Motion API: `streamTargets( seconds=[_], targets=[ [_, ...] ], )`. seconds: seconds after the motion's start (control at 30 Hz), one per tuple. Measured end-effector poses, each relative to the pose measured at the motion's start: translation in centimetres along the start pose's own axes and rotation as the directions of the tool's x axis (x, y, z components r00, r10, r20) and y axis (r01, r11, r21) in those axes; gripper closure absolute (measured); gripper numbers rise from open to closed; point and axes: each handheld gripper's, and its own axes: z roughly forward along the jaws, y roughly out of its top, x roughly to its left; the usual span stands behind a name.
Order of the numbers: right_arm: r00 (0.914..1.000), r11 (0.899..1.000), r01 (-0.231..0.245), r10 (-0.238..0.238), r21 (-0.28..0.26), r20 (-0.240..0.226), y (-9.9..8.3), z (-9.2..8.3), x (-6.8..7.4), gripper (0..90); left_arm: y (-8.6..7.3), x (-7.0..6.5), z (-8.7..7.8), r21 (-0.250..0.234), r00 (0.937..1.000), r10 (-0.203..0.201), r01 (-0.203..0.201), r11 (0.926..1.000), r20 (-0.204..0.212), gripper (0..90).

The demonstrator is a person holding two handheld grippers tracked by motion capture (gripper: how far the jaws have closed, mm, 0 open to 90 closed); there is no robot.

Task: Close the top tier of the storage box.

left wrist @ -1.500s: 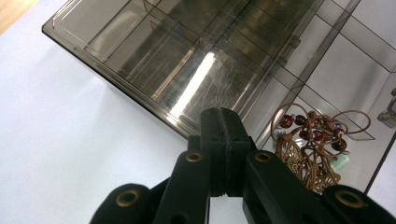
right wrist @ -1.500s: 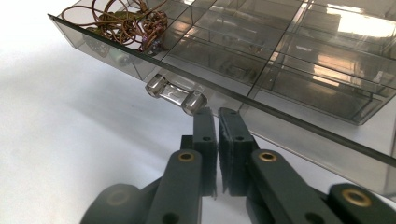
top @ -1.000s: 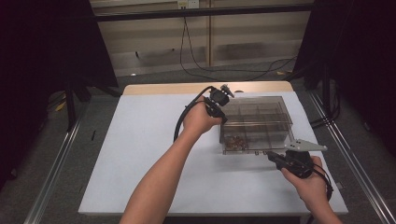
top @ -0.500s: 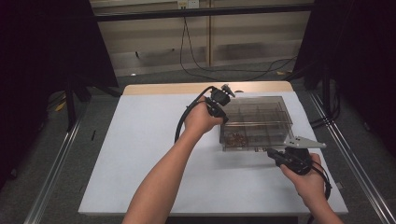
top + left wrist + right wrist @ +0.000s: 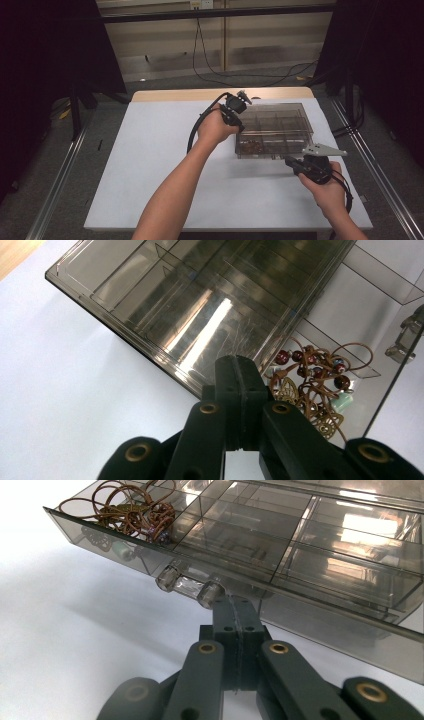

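A smoky clear compartment box (image 5: 280, 127) sits on the white table (image 5: 150, 165). A brown beaded necklace (image 5: 252, 146) lies tangled in its front-left compartment. My left gripper (image 5: 239, 122) is at the box's left side. In the left gripper view it (image 5: 239, 365) is shut, with its tips at the edge of the lid panel (image 5: 200, 305), which is tilted beside the necklace (image 5: 310, 380). My right gripper (image 5: 290, 161) is at the box's front. In the right gripper view it (image 5: 235, 605) is shut just under the clear front latch (image 5: 187, 586), with the necklace (image 5: 130, 512) to the upper left.
The box stands near the table's right rear. Metal rails (image 5: 60, 180) run along both sides of the table. Cables (image 5: 215, 70) lie on the floor behind it. A cable (image 5: 197, 127) loops from the left gripper over the table.
My right hand has crept a little toward the box's front. The left hand and the box have stayed put.
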Motion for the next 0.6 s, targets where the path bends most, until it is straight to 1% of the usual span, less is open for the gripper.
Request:
streamTargets(
  seconds=[0.27, 0.6],
  targets=[
    [1.0000, 1.000, 0.003, -0.003, -0.002, 0.005, 0.21, 0.33, -0.09, 90.0, 0.02, -0.03, -0.01, 0.004, 1.0000, -0.001, 0.001, 1.0000, -0.002, 90.0],
    [0.9999, 1.000, -0.005, 0.006, -0.010, 0.008, 0.54, 0.75, -0.26, 90.0, 0.03, -0.07, -0.01, 0.004, 1.0000, -0.005, 0.005, 1.0000, -0.005, 90.0]
  ],
)
